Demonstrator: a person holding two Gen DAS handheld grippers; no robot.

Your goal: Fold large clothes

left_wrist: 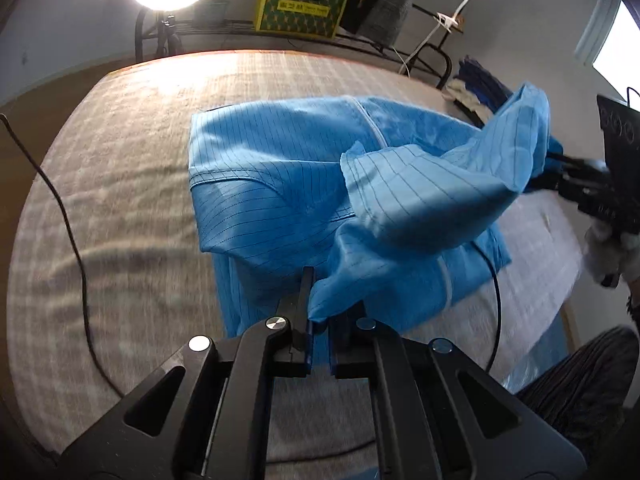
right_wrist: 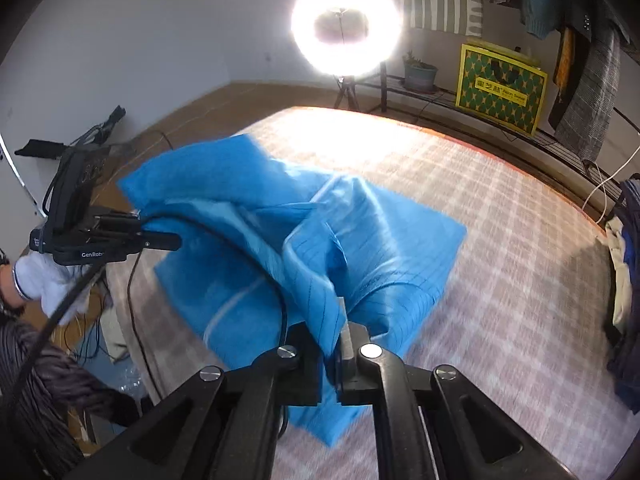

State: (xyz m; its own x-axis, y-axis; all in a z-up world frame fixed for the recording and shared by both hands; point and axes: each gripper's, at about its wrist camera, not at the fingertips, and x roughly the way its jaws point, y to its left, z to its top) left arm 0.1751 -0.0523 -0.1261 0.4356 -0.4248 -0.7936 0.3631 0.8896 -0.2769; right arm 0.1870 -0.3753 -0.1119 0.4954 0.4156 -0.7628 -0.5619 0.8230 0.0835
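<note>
Between the pads of the left gripper point(left_wrist: 320, 320): an edge of the blue striped garment point(left_wrist: 280, 168), pinched tight, jaws pressed together on the cloth. Ahead of the tool: the rest of the garment, partly folded, flat on the checked bed cover point(left_wrist: 120, 168). To its right: a lifted fold, stretched toward the right gripper point(right_wrist: 338, 340), jaws narrowly parted, cloth clamped between them. Beyond the bed: ring light point(right_wrist: 346, 28), yellow-green box point(right_wrist: 502, 88). Beside the left gripper: black cable point(left_wrist: 72, 240).
</note>
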